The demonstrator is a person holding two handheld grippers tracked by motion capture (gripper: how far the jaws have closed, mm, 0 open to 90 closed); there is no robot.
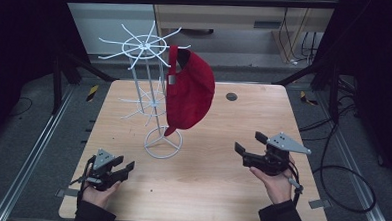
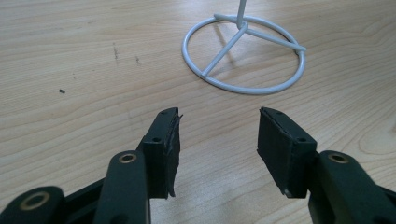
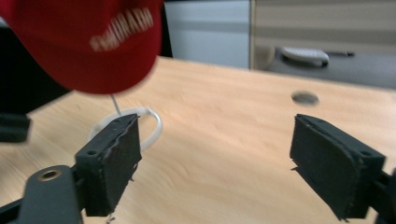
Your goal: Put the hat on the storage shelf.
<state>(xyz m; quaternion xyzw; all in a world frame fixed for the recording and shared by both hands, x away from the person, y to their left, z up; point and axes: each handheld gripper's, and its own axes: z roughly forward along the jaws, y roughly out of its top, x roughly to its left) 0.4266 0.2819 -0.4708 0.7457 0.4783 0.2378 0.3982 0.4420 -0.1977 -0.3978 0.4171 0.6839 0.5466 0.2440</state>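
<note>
A red cap (image 1: pixel 190 89) hangs by its strap from a top arm of a white wire rack (image 1: pixel 146 83) at the table's middle, brim pointing down. The cap (image 3: pixel 88 39) with white lettering also fills the upper left of the right gripper view. The rack's ring base (image 2: pixel 244 51) lies ahead of my left gripper (image 2: pixel 218 140), whose jaws stand open over bare wood. In the high view the left gripper (image 1: pixel 123 168) rests near the front left. My right gripper (image 1: pixel 249 143), held at the right, is open wide and empty (image 3: pixel 215 163).
The wooden table (image 1: pixel 215 191) has a round grommet hole (image 1: pixel 231 96) near its far right. A cable (image 1: pixel 349 172) trails off the right side. Metal frame rails and dark floor surround the table.
</note>
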